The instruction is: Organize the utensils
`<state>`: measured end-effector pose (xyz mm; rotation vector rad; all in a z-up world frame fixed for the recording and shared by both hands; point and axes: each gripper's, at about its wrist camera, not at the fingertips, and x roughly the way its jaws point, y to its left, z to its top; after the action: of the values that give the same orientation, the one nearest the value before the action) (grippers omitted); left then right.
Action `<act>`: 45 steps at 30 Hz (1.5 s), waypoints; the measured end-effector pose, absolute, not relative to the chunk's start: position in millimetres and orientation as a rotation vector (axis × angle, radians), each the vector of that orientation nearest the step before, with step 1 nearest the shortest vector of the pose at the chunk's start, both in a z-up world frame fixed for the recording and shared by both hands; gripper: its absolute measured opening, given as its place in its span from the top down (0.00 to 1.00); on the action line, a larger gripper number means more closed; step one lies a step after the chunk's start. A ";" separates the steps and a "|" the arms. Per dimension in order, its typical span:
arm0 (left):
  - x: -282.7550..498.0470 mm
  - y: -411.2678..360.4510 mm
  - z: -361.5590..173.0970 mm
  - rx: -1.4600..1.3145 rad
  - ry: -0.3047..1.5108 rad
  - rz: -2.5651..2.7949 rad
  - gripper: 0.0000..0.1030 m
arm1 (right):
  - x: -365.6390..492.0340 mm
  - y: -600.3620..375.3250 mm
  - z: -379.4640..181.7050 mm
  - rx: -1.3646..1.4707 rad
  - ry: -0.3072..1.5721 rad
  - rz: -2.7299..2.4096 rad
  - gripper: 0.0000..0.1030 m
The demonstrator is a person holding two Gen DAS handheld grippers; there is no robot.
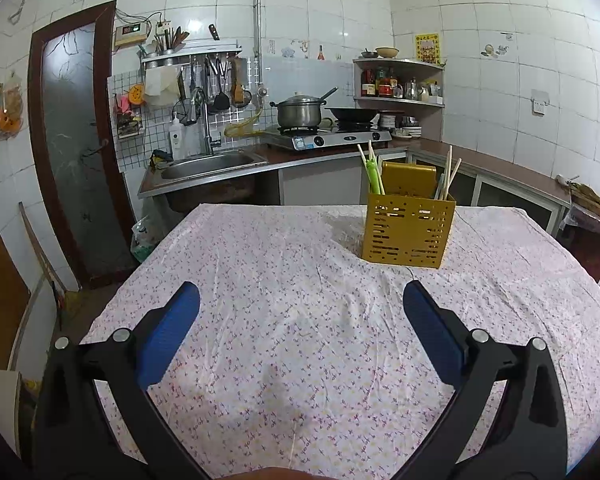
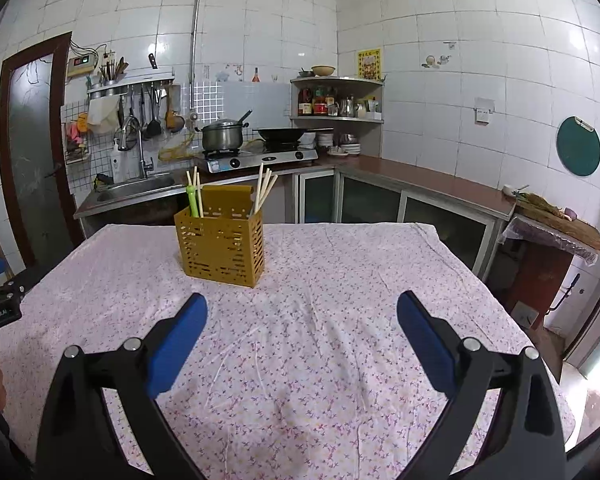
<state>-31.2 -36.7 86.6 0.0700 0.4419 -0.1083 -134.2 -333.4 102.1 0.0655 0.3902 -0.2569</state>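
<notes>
Left tongs (image 1: 300, 300) hover wide open and empty above a worktop (image 1: 260, 280) draped in floral cloth. Toward its far edge stands a yellow slotted utensil holder (image 1: 408, 232) with a green utensil (image 1: 374, 174) at its left and pale chopsticks (image 1: 448, 174) at its right. Right tongs (image 2: 302, 310) also gape wide, empty.

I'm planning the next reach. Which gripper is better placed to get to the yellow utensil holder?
Slightly the right gripper, as a judgement: both are open and empty, but in its view the yellow utensil holder looks a bit nearer than the left gripper sees it.
</notes>
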 end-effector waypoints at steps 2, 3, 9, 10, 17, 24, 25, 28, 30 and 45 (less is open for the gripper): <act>-31.2 -38.4 86.6 0.075 0.441 -0.111 0.05 | -134.0 -334.2 100.0 0.074 0.396 -0.254 0.09; -31.0 -39.8 86.6 0.077 0.441 -0.113 0.05 | -133.4 -334.5 99.6 0.075 0.400 -0.252 0.09; -31.4 -43.5 86.2 0.079 0.445 -0.118 0.05 | -133.7 -337.3 99.5 0.080 0.400 -0.252 0.09; -31.5 -44.0 86.1 0.080 0.446 -0.119 0.05 | -133.3 -337.3 100.0 0.082 0.400 -0.251 0.09; -30.9 -44.5 84.1 0.075 0.460 -0.125 0.05 | -132.7 -339.4 99.3 0.089 0.403 -0.246 0.09; -29.6 -43.2 83.5 0.059 0.466 -0.141 0.05 | -133.3 -340.2 99.3 0.093 0.400 -0.247 0.09; -29.0 -43.6 83.4 0.059 0.468 -0.141 0.05 | -133.2 -340.4 98.9 0.097 0.401 -0.244 0.09; -27.2 -42.3 82.7 0.058 0.473 -0.140 0.05 | -132.5 -341.7 99.7 0.100 0.400 -0.245 0.09; -26.1 -41.9 82.6 0.060 0.474 -0.138 0.05 | -132.5 -340.9 100.6 0.098 0.397 -0.248 0.09; -26.2 -41.5 81.5 0.062 0.481 -0.140 0.05 | -131.7 -341.5 101.5 0.097 0.401 -0.249 0.09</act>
<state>-26.2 -41.5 81.5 0.0616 0.4812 -0.1402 -131.7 -341.5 101.5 0.0967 0.4011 -0.2494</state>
